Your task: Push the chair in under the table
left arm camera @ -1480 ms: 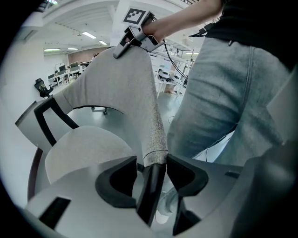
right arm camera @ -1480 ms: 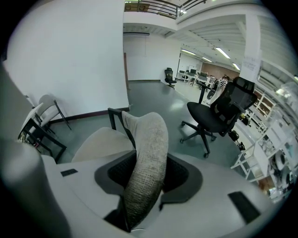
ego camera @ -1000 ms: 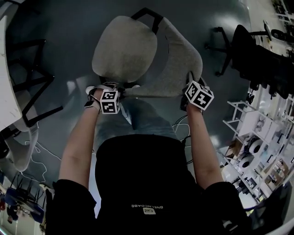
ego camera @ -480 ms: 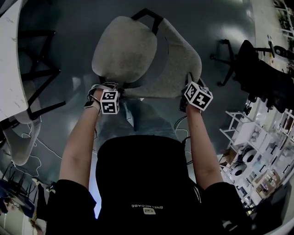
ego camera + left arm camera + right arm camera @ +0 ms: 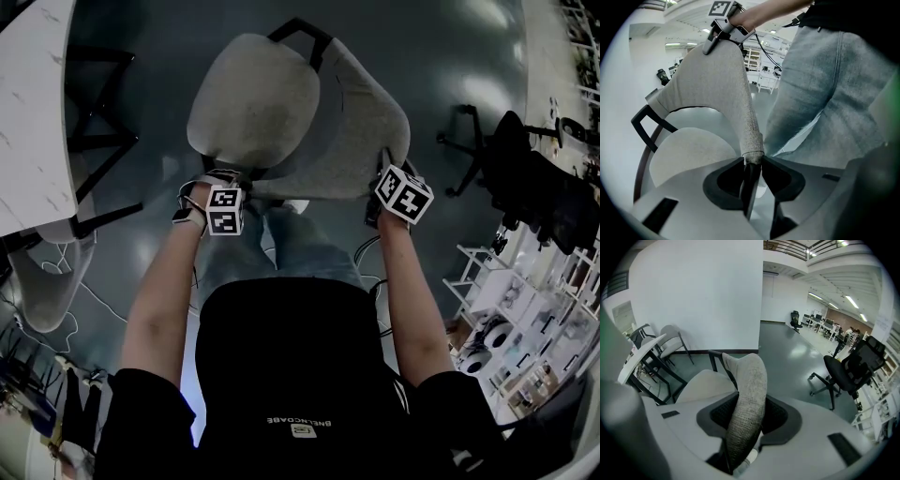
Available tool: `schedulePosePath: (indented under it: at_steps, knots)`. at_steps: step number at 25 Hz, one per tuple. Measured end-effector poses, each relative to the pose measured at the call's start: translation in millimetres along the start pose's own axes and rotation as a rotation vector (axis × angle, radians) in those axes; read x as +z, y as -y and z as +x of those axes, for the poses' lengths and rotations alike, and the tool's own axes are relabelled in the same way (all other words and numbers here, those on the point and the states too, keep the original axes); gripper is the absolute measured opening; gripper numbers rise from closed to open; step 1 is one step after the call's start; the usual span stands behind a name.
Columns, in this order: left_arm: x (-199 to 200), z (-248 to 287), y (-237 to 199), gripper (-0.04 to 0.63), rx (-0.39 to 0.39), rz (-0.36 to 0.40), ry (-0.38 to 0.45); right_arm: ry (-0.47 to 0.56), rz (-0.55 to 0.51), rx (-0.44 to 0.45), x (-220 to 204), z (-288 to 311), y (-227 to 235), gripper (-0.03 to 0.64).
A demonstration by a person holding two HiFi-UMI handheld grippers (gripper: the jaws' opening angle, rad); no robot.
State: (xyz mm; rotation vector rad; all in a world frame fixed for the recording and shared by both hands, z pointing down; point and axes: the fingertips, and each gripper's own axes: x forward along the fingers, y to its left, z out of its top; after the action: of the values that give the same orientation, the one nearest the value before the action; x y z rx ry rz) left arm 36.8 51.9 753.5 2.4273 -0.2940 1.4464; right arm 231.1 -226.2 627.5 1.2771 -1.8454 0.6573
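1. Left hand-held gripper (image 5: 751,164): jaws narrow and just been closing. The pads pinch one top corner of the curved backrest (image 5: 726,93) of the grey fabric-covered chair (image 5: 253,103), which has a black frame.
2. Right hand-held gripper (image 5: 745,423): clamped across the backrest's other top corner. Judged reason: a grip at each end lets the chair be steered, not merely shoved.
3. The seat lies ahead of and below both hand-held grippers.
4. White table (image 5: 33,122): well apart, off to the left hand-held gripper's outer side. The chair is not yet under it, so the tuck-in is still to do.
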Motion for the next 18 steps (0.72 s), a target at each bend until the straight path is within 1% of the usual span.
schedulePosePath:
  at_steps: [8,18]
  knots:
    - [-46.1,-28.7,-14.5,0.123,0.051,-0.046,-0.001,-0.002,-0.032,0.022,22.3,11.7,-60.9,0.147]
    - [-92.1,-56.2,-22.2,0.123,0.088,-0.061,0.010,-0.027,-0.074,0.028,42.5,19.3,-120.7,0.147]
